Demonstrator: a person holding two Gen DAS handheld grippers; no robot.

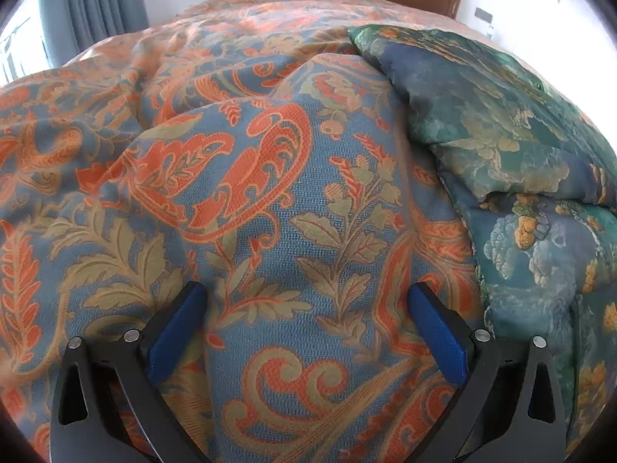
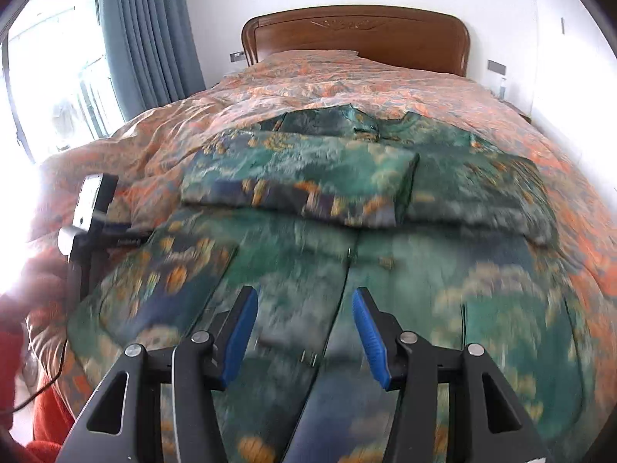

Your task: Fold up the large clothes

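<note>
A large padded garment (image 2: 424,270) with a green, blue and gold print lies spread on the bed. One sleeve (image 2: 308,177) is folded across its upper part. A front seam runs down its middle. My right gripper (image 2: 304,291) hovers above the garment's lower middle, open, with nothing between its blue pads; this view is blurred. In the left wrist view the same garment (image 1: 501,135) bulges at the right. My left gripper (image 1: 307,289) is open over the orange and blue bedspread (image 1: 231,173), just left of the garment's edge, holding nothing.
The bedspread (image 2: 308,77) covers the whole bed up to a wooden headboard (image 2: 354,31). Blue curtains (image 2: 146,38) and a bright window are at the left. The left gripper's body (image 2: 90,204) and a person's red sleeve (image 2: 50,405) show at the left edge.
</note>
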